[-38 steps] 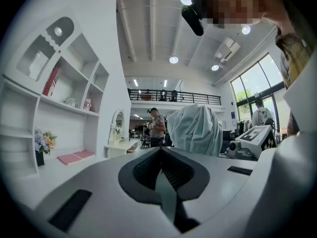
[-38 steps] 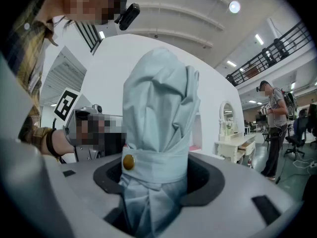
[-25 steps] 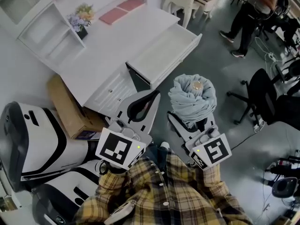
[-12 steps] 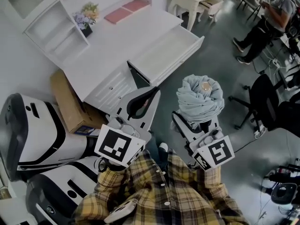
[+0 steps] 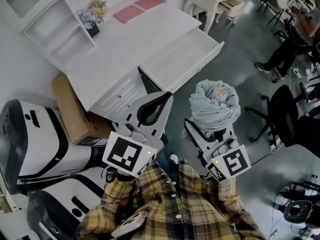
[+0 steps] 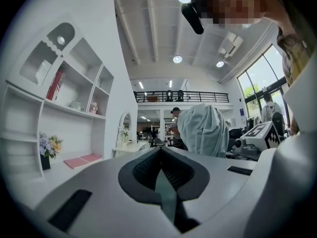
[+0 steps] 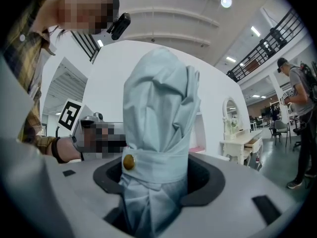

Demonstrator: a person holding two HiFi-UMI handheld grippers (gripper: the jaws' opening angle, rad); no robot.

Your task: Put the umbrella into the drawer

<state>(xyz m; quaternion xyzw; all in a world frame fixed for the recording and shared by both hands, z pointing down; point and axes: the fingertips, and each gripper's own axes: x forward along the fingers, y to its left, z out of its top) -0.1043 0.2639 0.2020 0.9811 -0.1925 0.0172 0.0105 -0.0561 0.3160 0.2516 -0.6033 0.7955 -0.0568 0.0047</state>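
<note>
Now: umbrella (image 7: 158, 113) in R tongs (image 7: 157, 182), long axis along them, outward.

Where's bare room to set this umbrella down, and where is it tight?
Bare: the inside of the open drawer, wall to wall, and the desk top between the flowers and that drawer. Crowded: cardboard box and white machines at lower left, office chair right of the umbrella.
</note>
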